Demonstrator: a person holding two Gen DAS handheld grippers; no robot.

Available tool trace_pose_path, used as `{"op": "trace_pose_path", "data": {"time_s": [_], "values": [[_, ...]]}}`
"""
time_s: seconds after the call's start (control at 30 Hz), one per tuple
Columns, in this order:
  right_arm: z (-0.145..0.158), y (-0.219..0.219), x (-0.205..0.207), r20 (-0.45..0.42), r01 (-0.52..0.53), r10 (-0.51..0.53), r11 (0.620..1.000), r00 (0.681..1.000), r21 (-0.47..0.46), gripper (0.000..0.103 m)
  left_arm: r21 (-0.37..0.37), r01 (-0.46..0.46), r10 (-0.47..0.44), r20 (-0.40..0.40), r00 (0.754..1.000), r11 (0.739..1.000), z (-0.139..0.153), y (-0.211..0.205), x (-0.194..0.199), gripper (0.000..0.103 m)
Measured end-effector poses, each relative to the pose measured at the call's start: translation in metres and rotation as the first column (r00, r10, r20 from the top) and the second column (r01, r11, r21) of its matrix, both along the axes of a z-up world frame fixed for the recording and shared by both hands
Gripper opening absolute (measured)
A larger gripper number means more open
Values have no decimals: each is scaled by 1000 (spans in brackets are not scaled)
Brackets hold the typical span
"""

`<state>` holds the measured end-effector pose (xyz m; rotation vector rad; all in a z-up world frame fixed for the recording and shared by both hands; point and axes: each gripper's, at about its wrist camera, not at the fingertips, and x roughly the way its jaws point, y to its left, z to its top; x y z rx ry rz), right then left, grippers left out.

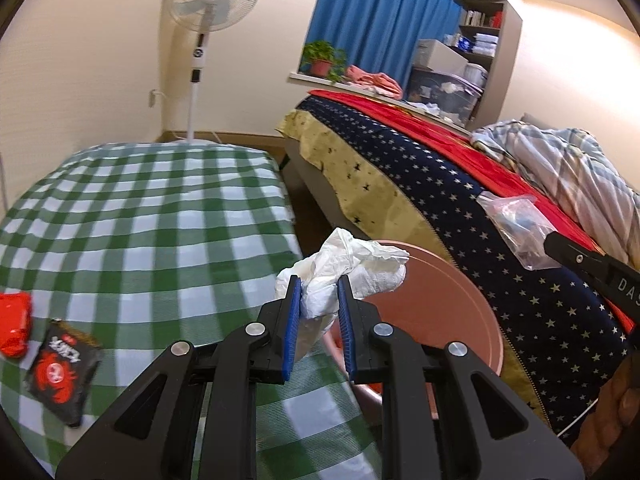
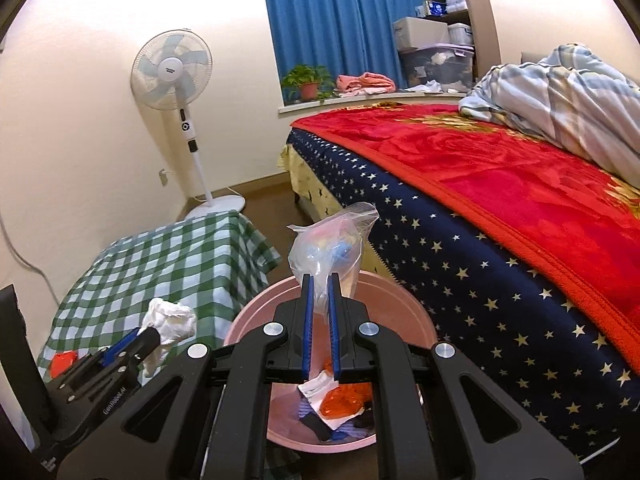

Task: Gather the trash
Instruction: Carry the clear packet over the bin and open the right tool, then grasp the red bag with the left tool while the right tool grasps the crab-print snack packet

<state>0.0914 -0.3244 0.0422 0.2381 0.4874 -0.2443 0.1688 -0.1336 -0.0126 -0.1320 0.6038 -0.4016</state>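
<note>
Now the left gripper has its blue pads clamped on a crumpled white tissue, held in the air over the gap between the table's right edge and the pink bin. From the right wrist view the same tissue sits at the tip of that gripper, just left of the bin's rim.

The right gripper is closed on a clear bag, with coloured bits inside it, and holds it up above the bin's mouth. In the left wrist view this bag hangs in front of the bed's starred side, off the right gripper's tip.

Inside the bin lie an orange wrapper and white paper, with dark scraps beneath.

On the checked table, near its left edge, lie a red wrapper and, just beside it toward the front, a black packet with a red crab.
</note>
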Motion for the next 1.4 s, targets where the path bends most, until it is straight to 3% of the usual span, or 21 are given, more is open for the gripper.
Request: {"op": "trace_pose_path", "data": {"time_s": [0.33,0.4,0.43,0.47,0.57,0.97,1.4], "values": [[-6,-11,8,-19,32,-32,999,999,-4,8,-16,127,-127,-29,991,992,-12,-41,11,20],[-7,-14,9,-24,42,-42,999,999,0,11,-24,176,-177,-64,982,984,-19,-49,13,30],[-8,-15,9,-26,51,-51,999,998,1,18,-30,201,-203,-84,976,979,-23,-53,14,43],[-9,-16,10,-28,60,-60,998,998,3,30,-28,204,-205,-87,975,979,-26,-54,14,45],[-8,-18,8,-21,79,-79,997,997,10,40,-39,191,-194,-93,977,981,-28,-49,14,45],[-5,-4,-1,-7,34,-34,999,999,26,41,-3,129,-129,-34,991,992,-3,-15,-6,43],[-10,60,-1,-1,-189,190,979,982,72,41,33,-77,77,13,997,996,18,64,-32,34]]}}
